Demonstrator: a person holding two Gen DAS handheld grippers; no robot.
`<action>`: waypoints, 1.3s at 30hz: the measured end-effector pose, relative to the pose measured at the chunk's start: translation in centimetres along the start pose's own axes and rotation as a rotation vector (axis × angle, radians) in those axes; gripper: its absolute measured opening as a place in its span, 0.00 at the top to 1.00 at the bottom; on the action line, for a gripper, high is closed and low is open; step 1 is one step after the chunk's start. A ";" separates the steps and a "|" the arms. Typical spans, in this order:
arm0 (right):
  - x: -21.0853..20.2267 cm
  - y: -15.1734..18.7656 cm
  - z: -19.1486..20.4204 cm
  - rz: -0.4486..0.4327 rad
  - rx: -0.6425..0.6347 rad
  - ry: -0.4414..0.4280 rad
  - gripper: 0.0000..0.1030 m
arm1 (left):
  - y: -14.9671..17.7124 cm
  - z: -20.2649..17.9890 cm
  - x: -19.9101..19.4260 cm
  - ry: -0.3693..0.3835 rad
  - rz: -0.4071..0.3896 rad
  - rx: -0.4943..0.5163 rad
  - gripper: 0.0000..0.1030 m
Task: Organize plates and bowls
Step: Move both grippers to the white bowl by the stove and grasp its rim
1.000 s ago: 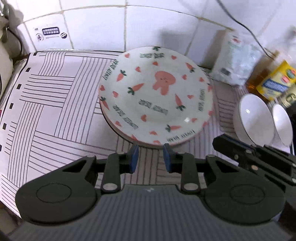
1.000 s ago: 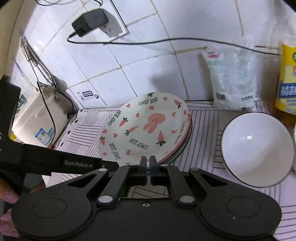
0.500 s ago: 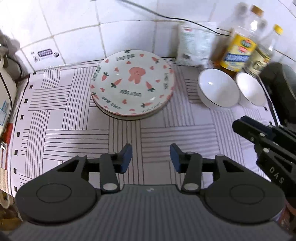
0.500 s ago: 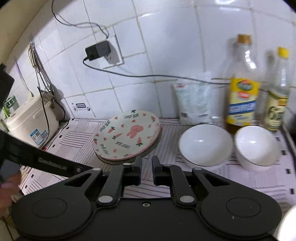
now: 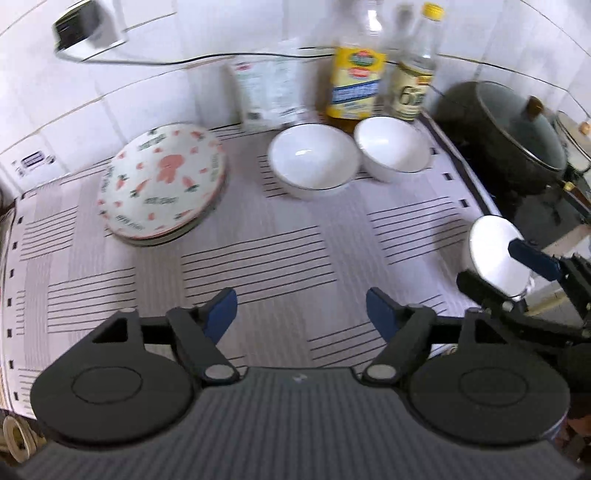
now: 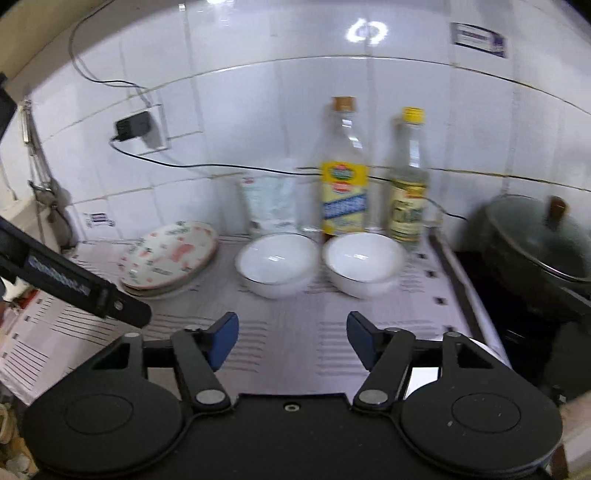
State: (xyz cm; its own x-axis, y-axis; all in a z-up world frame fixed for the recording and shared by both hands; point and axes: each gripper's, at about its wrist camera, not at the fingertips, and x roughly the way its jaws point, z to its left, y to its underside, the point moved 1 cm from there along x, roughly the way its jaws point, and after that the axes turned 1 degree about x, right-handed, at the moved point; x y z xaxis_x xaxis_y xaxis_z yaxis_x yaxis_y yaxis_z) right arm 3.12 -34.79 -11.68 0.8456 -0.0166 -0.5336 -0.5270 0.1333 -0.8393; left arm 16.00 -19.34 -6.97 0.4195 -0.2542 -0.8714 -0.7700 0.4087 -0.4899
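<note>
Left wrist view: I see both grippers, left gripper (image 5: 301, 308) and right gripper (image 6: 291, 334), jaws wide, empty; bunny plates (image 5: 162, 188) and white bowls (image 5: 314, 160) sit near the surface's back edge.

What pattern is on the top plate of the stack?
Pink rabbit, carrots and hearts on white plate; clearest in left wrist view.

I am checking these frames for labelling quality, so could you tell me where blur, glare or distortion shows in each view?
Left wrist view: motion blur smears the stacked plates and the bottle labels; fisheye bends the wall tile lines. Right wrist view: a lamp glare spot sits on the tiles, the pot is blurred, and the corners are dark.
</note>
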 end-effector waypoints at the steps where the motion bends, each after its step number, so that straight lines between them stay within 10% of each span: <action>1: -0.3 0.4 -0.7 -0.001 -0.002 0.015 0.28 | -0.2 -0.7 0.1 -0.001 -0.004 0.000 0.21; 10: -1.6 3.8 -7.2 -0.034 0.005 0.101 0.08 | -1.2 -7.1 2.4 0.014 0.001 0.045 0.10; 32: 3.3 10.3 -13.3 0.093 0.023 0.082 0.06 | -0.9 -16.2 10.5 0.158 0.091 0.095 0.09; 37: 4.9 10.6 -13.9 0.073 0.012 0.067 0.06 | -1.1 -17.0 12.6 0.187 0.093 0.088 0.19; 39: 5.2 10.6 -14.2 0.060 0.033 0.039 0.06 | -1.2 -17.1 13.5 0.202 0.104 0.079 0.39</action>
State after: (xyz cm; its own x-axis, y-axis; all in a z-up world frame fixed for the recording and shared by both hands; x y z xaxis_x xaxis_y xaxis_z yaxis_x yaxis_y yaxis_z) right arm 0.75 -47.53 -24.84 0.8083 -0.0463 -0.5870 -0.5730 0.1676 -0.8022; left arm 14.38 -38.26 -17.73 0.2290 -0.3744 -0.8985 -0.7609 0.5068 -0.4051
